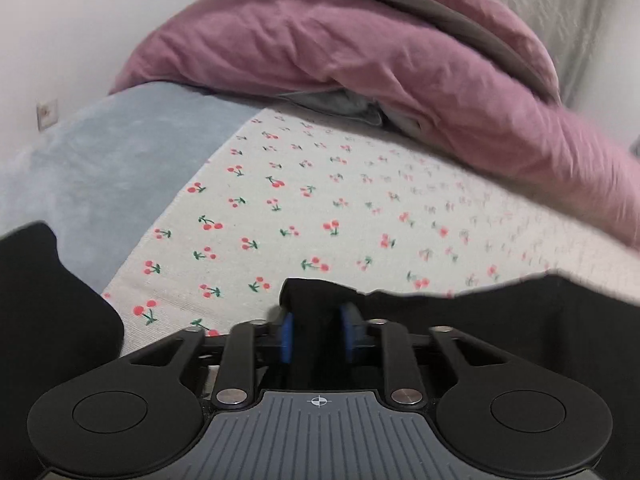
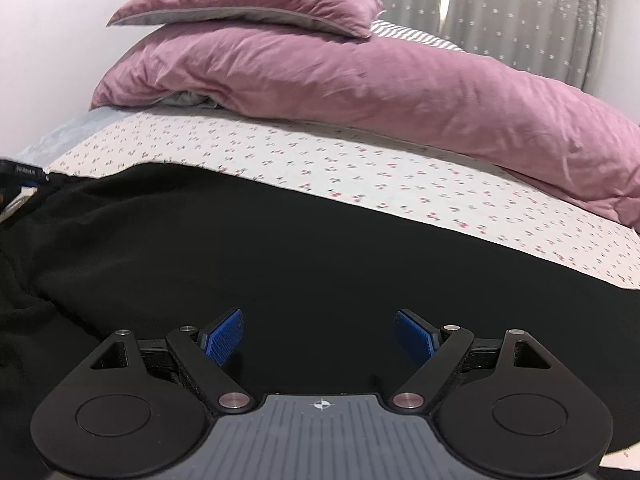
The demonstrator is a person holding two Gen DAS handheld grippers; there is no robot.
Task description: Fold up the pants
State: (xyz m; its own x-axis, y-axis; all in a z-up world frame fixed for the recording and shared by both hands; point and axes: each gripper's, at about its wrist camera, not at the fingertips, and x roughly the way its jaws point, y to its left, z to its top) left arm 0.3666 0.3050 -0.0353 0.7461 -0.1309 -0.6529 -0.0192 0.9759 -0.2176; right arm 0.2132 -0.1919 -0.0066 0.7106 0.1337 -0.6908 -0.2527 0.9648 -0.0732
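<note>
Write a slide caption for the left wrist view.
Left gripper shut on black pants edge over cherry-print sheet.

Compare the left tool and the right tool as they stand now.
The left tool is shut on a fold of the black pants; the right tool is open, its blue pads apart above the pants and gripping nothing. The left sits at the pants' edge, the right over their middle. Both have blue pads.

Pink duvet (image 2: pixel 360 88) beyond bare sheet (image 2: pixel 320 160)
</note>
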